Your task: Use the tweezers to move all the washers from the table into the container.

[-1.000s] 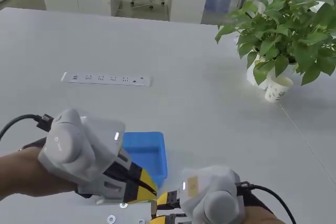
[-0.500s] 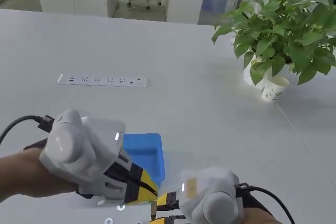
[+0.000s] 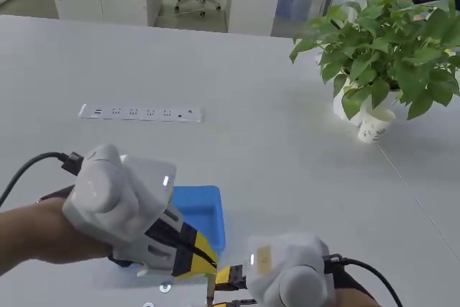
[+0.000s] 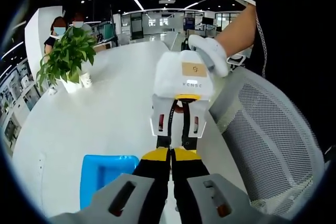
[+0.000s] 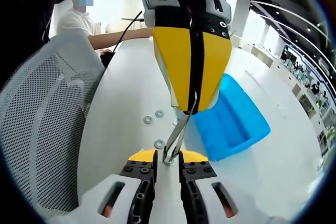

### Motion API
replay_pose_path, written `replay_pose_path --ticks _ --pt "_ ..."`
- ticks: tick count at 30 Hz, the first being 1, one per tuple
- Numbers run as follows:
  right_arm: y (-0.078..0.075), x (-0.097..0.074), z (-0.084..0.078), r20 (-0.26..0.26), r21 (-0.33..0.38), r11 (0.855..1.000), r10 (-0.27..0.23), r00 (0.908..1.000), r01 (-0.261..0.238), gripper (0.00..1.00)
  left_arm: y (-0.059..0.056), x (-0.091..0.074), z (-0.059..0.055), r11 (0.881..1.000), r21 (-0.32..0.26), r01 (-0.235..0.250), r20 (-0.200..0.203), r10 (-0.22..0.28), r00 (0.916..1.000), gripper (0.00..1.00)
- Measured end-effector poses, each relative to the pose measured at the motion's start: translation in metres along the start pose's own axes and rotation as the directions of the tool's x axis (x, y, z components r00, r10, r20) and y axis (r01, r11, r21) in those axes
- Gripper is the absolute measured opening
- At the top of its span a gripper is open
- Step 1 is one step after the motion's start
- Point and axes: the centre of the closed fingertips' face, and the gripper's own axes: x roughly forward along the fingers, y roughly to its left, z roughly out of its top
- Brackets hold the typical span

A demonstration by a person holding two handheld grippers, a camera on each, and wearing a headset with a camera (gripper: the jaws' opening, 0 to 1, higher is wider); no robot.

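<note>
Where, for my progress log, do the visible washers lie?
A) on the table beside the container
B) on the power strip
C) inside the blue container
A: in the right gripper view the washers lie on the table, beside the blue container.

No legible text or labels.

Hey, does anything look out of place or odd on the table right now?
Nothing stands out. A few washers lie loose and flat beside the blue container, which sits upright and undamaged. The tweezers hang from the left gripper, tips between the right gripper's jaws.
</note>
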Motion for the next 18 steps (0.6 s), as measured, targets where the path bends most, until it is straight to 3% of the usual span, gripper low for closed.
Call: replay_pose_path --ticks 9,18 --pt "-0.0060 -0.0030 0.0056 0.036 0.034 0.999 -0.020 0.9991 0.019 0.15 -0.0007 0.0013 -0.0014 1.000 -0.002 0.013 -0.013 -0.013 0.9998 0.03" --pt "-0.0041 -0.0023 0.0061 0.046 0.055 0.998 -0.009 0.9989 0.006 0.12 0.0004 0.0028 -0.0034 1.000 -0.012 0.025 -0.022 -0.025 0.9994 0.03"
